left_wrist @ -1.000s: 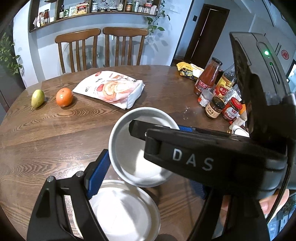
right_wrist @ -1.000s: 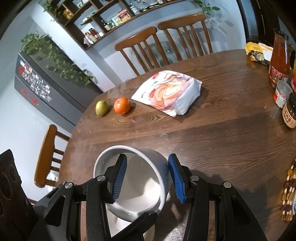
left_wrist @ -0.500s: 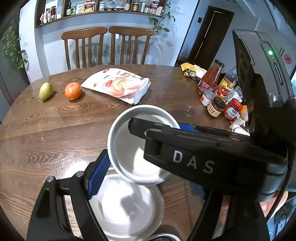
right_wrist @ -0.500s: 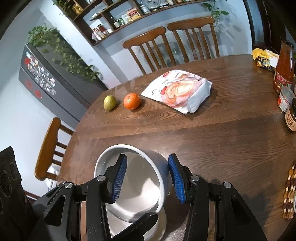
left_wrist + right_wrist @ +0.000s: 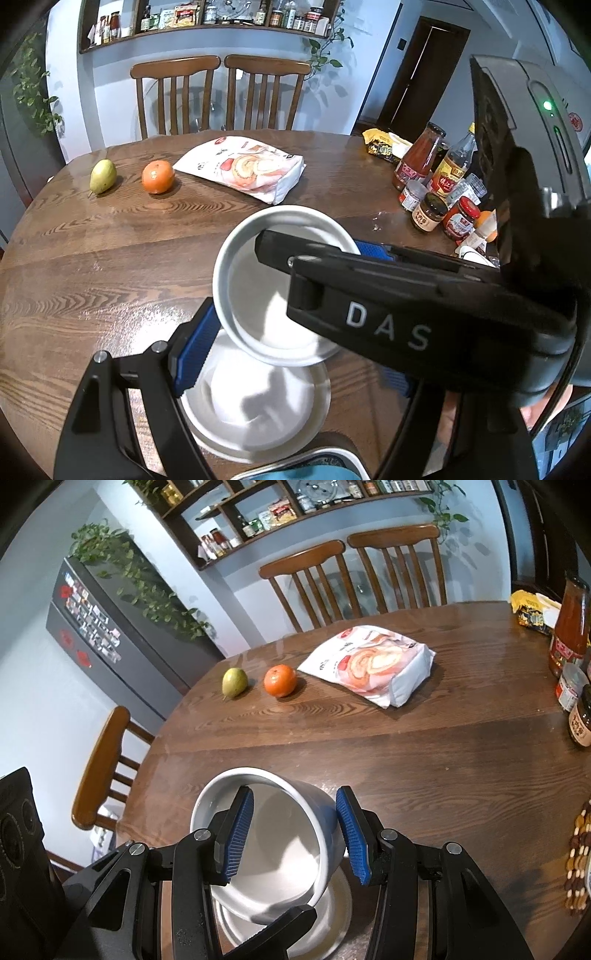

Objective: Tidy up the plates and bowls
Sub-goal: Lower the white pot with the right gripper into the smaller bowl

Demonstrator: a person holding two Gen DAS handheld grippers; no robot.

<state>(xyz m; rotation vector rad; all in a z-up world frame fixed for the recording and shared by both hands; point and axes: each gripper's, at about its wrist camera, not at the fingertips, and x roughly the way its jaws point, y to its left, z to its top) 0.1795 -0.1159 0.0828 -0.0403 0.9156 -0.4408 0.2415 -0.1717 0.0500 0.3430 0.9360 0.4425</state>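
A small white bowl [image 5: 255,295] hangs tilted in the air, just above a white plate [image 5: 258,413] that lies on the wooden table [image 5: 92,280]. My left gripper [image 5: 295,350] spans the bowl's body. Its left blue pad [image 5: 192,354] lies on the outer wall, and its other finger [image 5: 288,919] shows under the bowl in the right wrist view. My right gripper [image 5: 295,830] straddles the bowl's [image 5: 288,849] wall, one pad inside and one pad on the outside. In the left wrist view the right gripper's body hides the near right side.
A pear [image 5: 102,176], an orange [image 5: 158,177] and a snack bag [image 5: 243,168] lie toward the far side. Sauce bottles and jars [image 5: 432,192] crowd the right. A patterned dish rim [image 5: 314,459] shows at the near edge. Wooden chairs [image 5: 99,768] stand around the table.
Both grippers drew back toward the near edge together, with the bowl unchanged between them. More of the plate shows beneath the bowl, and the patterned dish rim has come into view.
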